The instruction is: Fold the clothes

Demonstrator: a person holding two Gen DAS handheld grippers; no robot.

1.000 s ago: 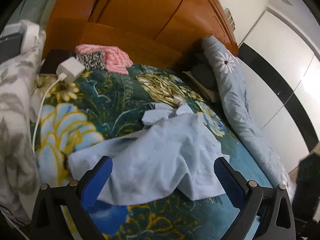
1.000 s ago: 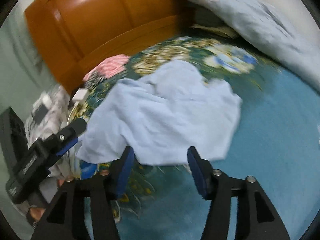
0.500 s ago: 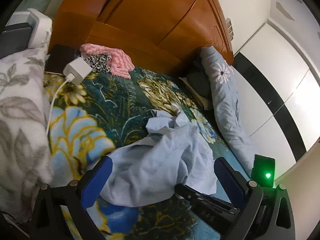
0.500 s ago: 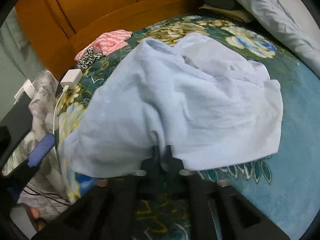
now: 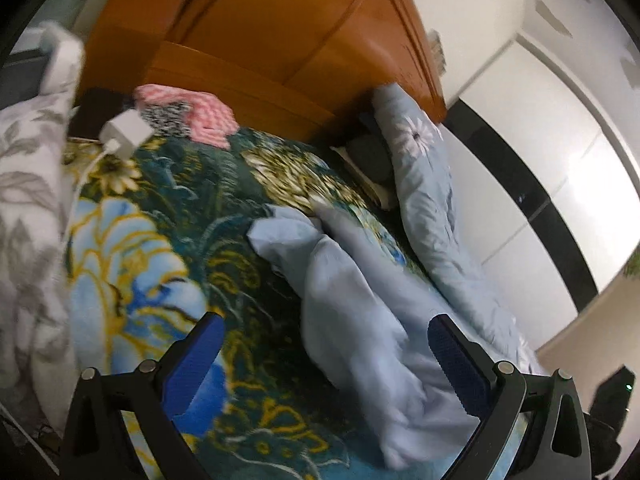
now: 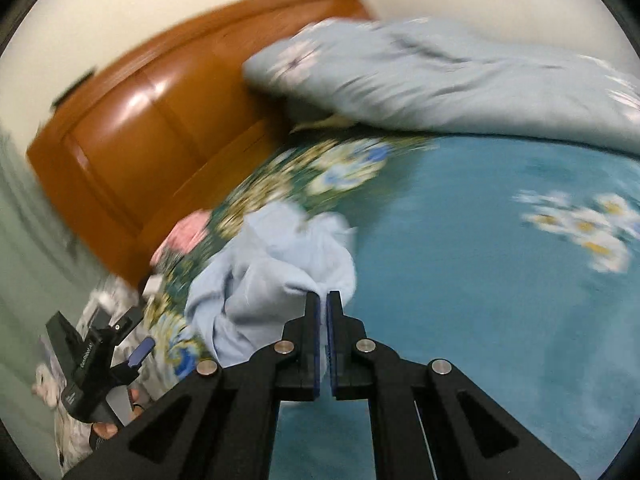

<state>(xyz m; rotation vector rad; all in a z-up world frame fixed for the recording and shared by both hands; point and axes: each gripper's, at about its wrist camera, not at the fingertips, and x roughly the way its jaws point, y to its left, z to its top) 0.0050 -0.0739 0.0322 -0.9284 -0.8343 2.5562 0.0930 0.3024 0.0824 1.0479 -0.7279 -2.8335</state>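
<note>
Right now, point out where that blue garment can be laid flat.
Bare teal bedspread lies right of the light blue garment, bordered behind by the floral duvet. It is crowded toward the headboard: pink striped cloth, charger, and the left hand-held gripper.

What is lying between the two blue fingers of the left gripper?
In the left wrist view, the left gripper is open. Between its fingers lie the floral blanket and part of the bunched light blue garment.

Pale blue garment [image 5: 360, 304] on teal floral blanket [image 5: 160, 216]; pink zigzag cloth [image 5: 200, 112]; orange-brown headboard [image 5: 256, 36]; blue-padded black tool [image 5: 324, 364].
</note>
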